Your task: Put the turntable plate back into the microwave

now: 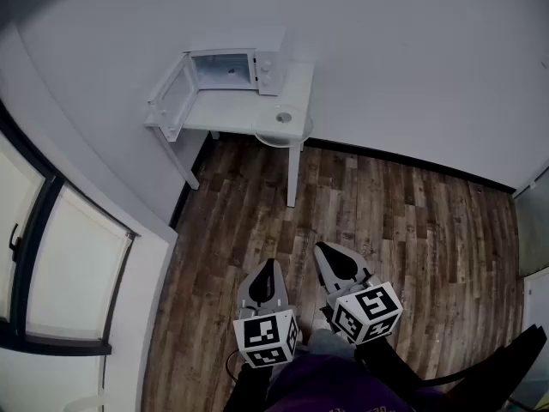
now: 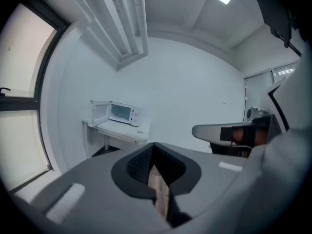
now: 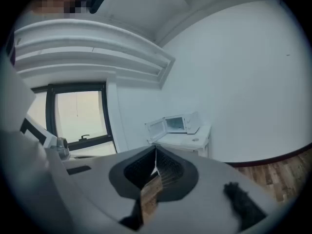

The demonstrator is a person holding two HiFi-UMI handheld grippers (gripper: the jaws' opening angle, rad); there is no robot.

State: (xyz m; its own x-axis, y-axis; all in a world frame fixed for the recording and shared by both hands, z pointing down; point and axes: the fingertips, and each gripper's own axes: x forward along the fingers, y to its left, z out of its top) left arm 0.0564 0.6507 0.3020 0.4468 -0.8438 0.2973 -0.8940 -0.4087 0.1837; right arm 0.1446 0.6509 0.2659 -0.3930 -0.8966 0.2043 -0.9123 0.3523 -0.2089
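- Well apart from both grippers, the turntable plate (image 1: 283,118) lies on the front right corner of the white table (image 1: 223,110), just in front of the microwave (image 1: 232,69).
- The plate's near rim seems to reach a little past the table's front edge.
- It lies flat, face up, with a small hub at its middle. Being round, it runs no longer one way than another.
- The microwave stands at the back of the table, mouth turned toward the room and control panel on the right.
- Its door (image 1: 171,99) hangs wide open to the left, out past the table's left edge.
- The cavity shows pale inside; it is too small to tell what is in it.
- Beside the plate stand only the microwave's right end and the bare tabletop.
- A white wall backs the table, and a dark-framed window (image 1: 51,256) fills the left side of the head view.
- Dark wooden floor (image 1: 386,221) stretches between the table legs and the grippers.
- The left gripper (image 1: 272,266) has its fingers clenched together on nothing, pointing toward the table.
- The right gripper (image 1: 323,251) is just beside it, fingers likewise clenched and empty.
- Both gripper views show the microwave far off beyond the closed fingertips.
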